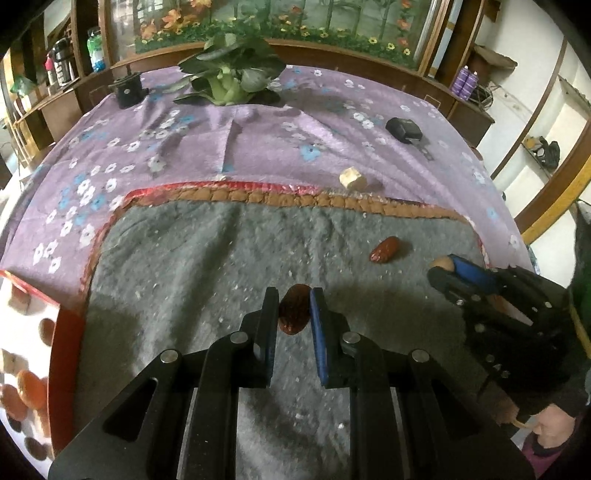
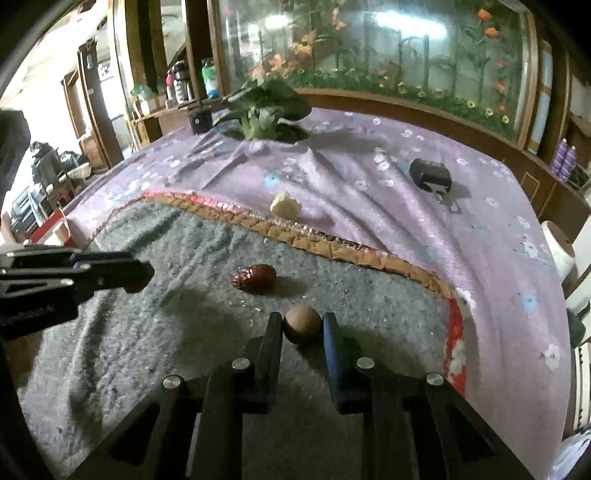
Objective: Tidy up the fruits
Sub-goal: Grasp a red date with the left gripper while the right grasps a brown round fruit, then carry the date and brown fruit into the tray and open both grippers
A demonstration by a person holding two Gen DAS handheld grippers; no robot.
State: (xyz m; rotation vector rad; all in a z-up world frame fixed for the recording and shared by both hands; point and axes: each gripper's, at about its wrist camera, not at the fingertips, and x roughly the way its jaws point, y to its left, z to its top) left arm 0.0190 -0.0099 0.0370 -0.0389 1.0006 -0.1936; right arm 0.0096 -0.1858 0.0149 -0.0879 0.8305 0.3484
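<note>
One grey mat (image 1: 229,258) on purple cloth (image 1: 258,140), w/ cabinet (image 1: 332,22) behind.

Grey fuzzy mat (image 1: 207,266) with an orange braided edge sits on a purple flowery tablecloth (image 1: 258,140). Further back there's a leafy green vegetable (image 1: 229,74), a small black gadget (image 1: 128,88) just left of it, and a black pouch-looking thing (image 2: 430,173) off to the right. Pale chunk (image 2: 284,206) rests just beyond the mat's edge.
</note>
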